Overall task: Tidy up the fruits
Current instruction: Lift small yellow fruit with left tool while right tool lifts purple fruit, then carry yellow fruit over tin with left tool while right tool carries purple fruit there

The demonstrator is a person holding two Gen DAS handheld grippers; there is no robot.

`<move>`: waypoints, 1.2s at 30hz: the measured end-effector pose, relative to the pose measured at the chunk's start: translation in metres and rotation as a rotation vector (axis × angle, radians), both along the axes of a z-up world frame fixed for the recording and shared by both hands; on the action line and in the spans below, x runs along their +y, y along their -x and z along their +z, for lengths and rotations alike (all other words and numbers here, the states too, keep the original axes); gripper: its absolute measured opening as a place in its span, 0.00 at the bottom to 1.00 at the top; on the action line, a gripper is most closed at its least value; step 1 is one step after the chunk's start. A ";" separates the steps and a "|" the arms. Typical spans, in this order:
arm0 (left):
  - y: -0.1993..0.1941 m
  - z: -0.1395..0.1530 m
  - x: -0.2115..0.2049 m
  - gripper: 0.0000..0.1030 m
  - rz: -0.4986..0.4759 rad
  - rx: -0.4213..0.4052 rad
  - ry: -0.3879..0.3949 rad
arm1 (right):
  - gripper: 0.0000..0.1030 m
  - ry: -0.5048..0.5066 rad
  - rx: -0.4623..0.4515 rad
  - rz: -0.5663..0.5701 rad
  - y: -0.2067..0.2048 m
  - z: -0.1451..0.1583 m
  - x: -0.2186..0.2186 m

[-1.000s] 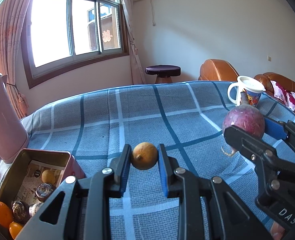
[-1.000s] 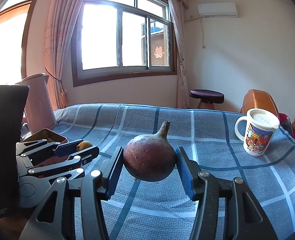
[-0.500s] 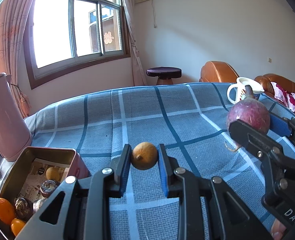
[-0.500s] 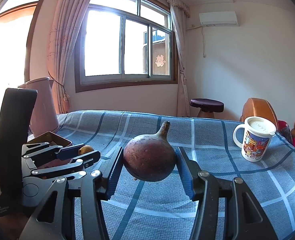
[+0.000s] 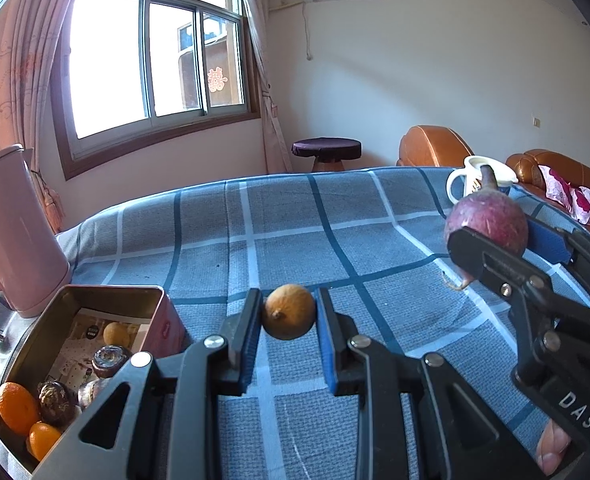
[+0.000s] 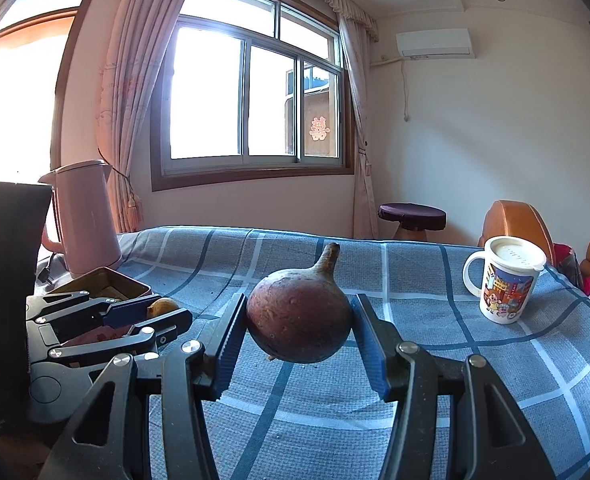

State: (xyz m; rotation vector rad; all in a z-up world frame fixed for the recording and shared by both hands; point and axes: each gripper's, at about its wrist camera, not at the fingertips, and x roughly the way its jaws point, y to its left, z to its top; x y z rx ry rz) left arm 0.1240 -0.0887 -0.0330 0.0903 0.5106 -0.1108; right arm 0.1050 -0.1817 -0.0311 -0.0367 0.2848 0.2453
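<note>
1. The left gripper (image 5: 289, 320) is clamped on a small yellow-brown fruit (image 5: 290, 311), round, dull-skinned, with a little nub facing the camera. It hangs above the blue checked cloth (image 5: 295, 232), just right of the tin (image 5: 107, 294).
2. The right gripper (image 6: 299, 336) is clamped on a large purple-brown fruit (image 6: 299, 318): a round body, mottled and speckled, narrowing to a curved neck that points up. It is also held clear of the cloth.
3. The open tin lies near the cloth's left edge, beside a pink kettle (image 5: 11, 232). Inside lie two oranges (image 5: 17, 408), a yellow fruit (image 5: 115, 334) and some dark, wrinkled round ones (image 5: 109, 358) on printed paper.
4. A lidded cartoon mug (image 6: 505, 280) stands on the cloth, well to the right.
</note>
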 end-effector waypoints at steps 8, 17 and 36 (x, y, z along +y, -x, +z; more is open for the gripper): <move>0.012 0.002 0.005 0.27 0.001 -0.028 0.009 | 0.53 -0.001 0.014 0.007 0.006 -0.001 0.002; 0.023 0.008 0.023 0.27 0.014 -0.040 0.045 | 0.53 -0.006 0.048 0.028 0.010 0.000 0.011; 0.047 0.027 0.074 0.27 0.098 -0.074 0.059 | 0.53 0.025 0.025 0.153 0.019 0.025 0.065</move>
